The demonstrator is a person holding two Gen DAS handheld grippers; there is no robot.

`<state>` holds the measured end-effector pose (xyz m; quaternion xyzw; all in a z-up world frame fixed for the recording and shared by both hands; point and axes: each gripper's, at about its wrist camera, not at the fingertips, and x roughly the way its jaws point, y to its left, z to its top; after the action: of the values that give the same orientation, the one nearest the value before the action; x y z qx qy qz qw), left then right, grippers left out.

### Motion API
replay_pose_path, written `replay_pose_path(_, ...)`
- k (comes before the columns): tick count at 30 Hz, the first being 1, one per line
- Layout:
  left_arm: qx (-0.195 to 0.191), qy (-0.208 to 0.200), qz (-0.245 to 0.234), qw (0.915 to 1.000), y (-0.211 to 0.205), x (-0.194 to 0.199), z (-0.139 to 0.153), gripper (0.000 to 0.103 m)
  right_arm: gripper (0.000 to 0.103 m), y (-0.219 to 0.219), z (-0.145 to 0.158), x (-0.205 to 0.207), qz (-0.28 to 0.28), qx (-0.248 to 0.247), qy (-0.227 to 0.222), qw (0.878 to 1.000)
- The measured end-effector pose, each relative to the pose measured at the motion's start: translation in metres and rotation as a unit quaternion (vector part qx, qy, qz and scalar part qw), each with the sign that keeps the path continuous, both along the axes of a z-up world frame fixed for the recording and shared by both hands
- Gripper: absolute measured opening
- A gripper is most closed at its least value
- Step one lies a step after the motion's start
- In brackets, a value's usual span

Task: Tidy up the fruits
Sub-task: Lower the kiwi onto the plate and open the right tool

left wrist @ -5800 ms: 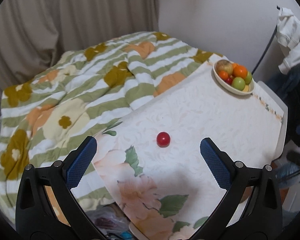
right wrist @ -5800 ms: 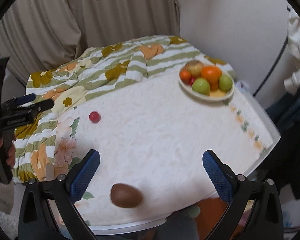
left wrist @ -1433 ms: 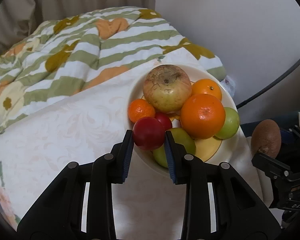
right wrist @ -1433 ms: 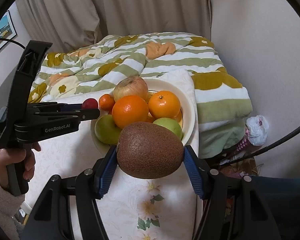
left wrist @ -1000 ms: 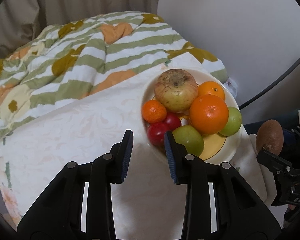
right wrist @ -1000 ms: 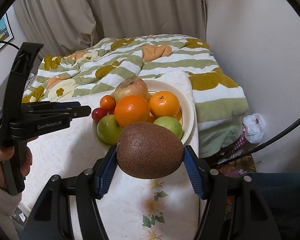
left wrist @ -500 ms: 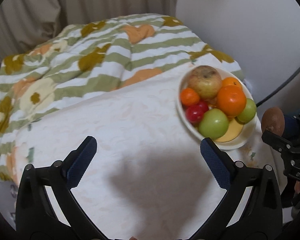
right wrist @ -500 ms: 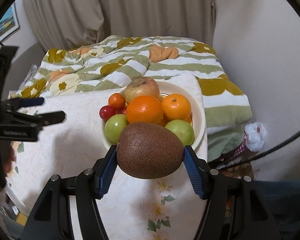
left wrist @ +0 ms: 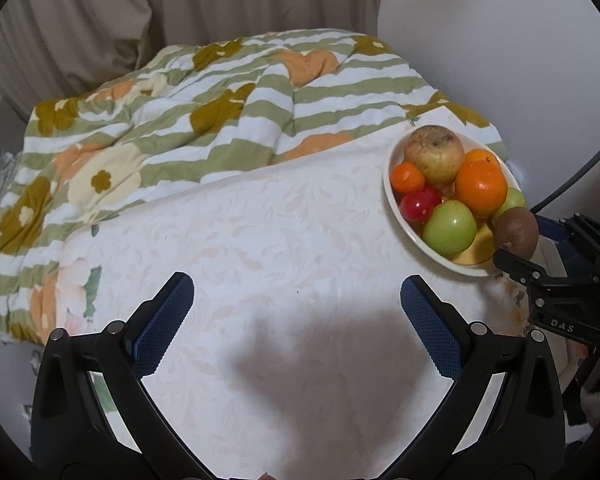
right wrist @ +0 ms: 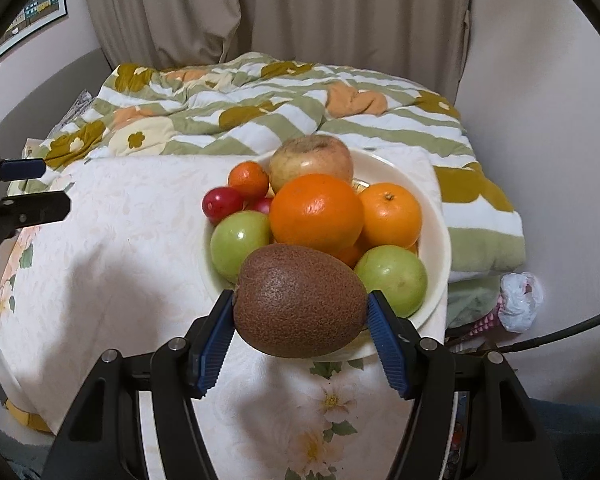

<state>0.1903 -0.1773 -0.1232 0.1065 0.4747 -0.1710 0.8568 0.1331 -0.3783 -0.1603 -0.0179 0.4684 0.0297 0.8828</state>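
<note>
Over tablecloth (left wrist: 260, 240): left gripper (left wrist: 296, 304) fingers spread, empty | right gripper (right wrist: 300, 312), "DAS", clamps kiwi (right wrist: 300, 300)

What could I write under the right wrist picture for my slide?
The right gripper holds a brown kiwi just in front of a cream bowl piled with fruit.

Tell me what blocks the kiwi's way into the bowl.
Nothing stands between them: the kiwi, clamped in the right gripper, hangs at the bowl's near rim. But the bowl is crowded; two green apples and a big orange fill its front.
</note>
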Motion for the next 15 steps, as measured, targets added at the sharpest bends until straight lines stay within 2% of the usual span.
replay_pose_path(5, 0.000, 0.001, 0.009, 1.0000, 0.000, -0.004, -0.005, 0.103, 0.063, -0.002, -0.007, 0.002, -0.002, -0.003, -0.002, 1.000)
replay_pose_path(6, 0.002, 0.002, 0.011, 0.9999, 0.001, -0.005, -0.006, 0.103, 0.066, -0.002, -0.005, 0.000, -0.002, -0.002, -0.011, 1.000)
replay_pose_path(8, 0.003, 0.001, 0.014, 0.9999, 0.002, -0.008, -0.007, 0.103, 0.082, -0.002, 0.000, -0.002, -0.002, -0.005, -0.026, 1.000)
replay_pose_path(10, 0.002, 0.001, 0.018, 0.9998, 0.002, -0.010, -0.007, 0.103, 0.087, -0.002, 0.003, -0.002, -0.002, -0.005, -0.033, 0.999)
replay_pose_path(15, 0.002, 0.002, 0.024, 0.9997, 0.002, -0.015, -0.007, 0.103, 0.088, 0.000, 0.002, -0.006, 0.001, -0.012, -0.037, 0.999)
